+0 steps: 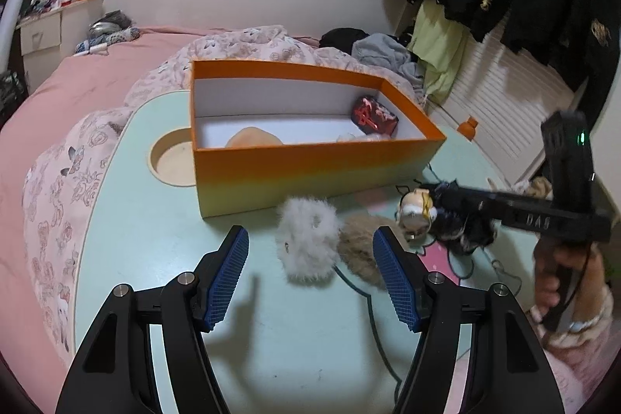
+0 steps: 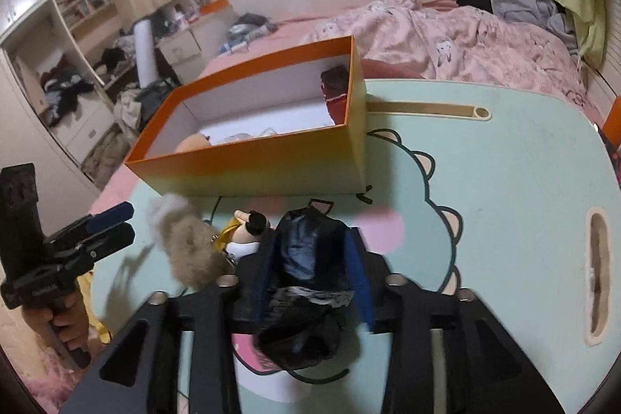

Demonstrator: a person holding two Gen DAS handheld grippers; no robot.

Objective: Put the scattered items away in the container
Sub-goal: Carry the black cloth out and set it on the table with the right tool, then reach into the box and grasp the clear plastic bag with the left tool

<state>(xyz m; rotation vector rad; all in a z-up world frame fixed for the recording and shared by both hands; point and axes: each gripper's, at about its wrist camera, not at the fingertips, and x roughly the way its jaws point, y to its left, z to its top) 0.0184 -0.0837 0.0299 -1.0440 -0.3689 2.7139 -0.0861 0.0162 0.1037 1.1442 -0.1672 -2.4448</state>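
Left wrist view shows the orange box [image 1: 310, 158] on the mint desk [image 1: 155, 239], bare desk to its near left. The left gripper [image 1: 310, 270] has wide, empty jaws before a white pompom [image 1: 306, 243] near the box's front wall. Right wrist view alone shows the right gripper [image 2: 314, 258]: dark doll clothing [image 2: 306, 251] lies between its partly parted jaws; contact unclear.

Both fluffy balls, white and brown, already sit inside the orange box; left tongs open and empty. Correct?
Not quite. The white fluffy ball and the brown fluffy ball lie on the mint table in front of the orange box, not inside it. The left wrist view shows this. The left tongs are open and empty, as stated.
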